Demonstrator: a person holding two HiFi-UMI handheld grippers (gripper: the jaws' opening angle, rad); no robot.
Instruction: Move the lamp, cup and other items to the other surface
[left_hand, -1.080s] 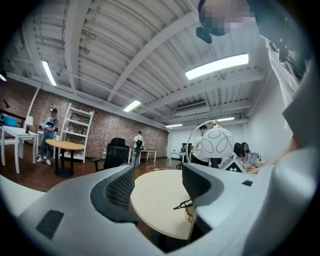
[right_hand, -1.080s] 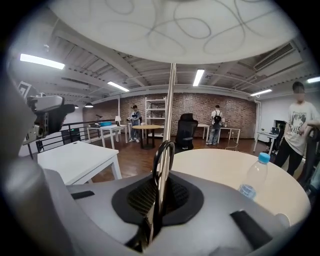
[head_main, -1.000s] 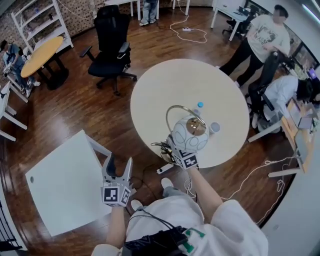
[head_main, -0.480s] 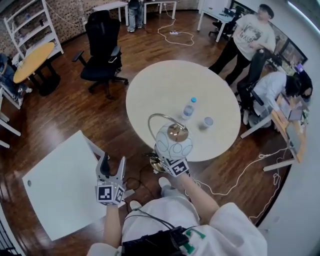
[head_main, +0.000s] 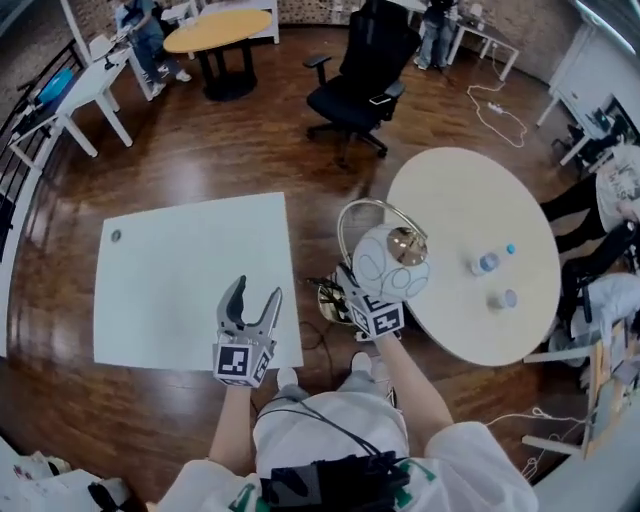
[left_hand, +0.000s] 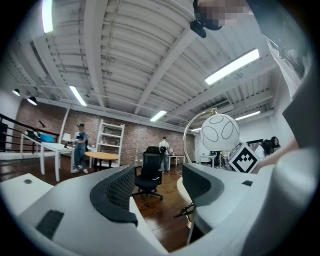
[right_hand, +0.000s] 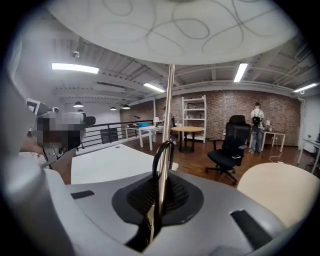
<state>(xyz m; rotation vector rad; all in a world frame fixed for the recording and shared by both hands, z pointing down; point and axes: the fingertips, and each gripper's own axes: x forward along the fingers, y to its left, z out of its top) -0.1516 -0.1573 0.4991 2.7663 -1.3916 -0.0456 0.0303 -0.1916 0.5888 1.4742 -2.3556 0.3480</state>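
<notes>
The white square surface (head_main: 180, 270) on the left carries none of the task's items; only a small dark spot shows near its far corner. Over its near edge hangs the left tool (head_main: 254, 298), jaws wide apart with nothing between them.

Just right of it, the right tool (head_main: 352, 292) is clamped tight on the thin metal stem of the lamp (head_main: 390, 262). The lamp is upright and off any surface, its globe shade above the tool, over the wooden floor (head_main: 200, 160) in the gap between the two surfaces.

Farther right, the round surface (head_main: 450, 200) has the bottle (head_main: 490, 261) and the cup (head_main: 507, 298) standing near each other toward its right side.

By my reading the task is at an early stage: the lamp is lifted and in transit but not yet set down, and the bottle and cup are untouched. Placing the lamp on the white surface is the step in hand, with two more carries left after it.
</notes>
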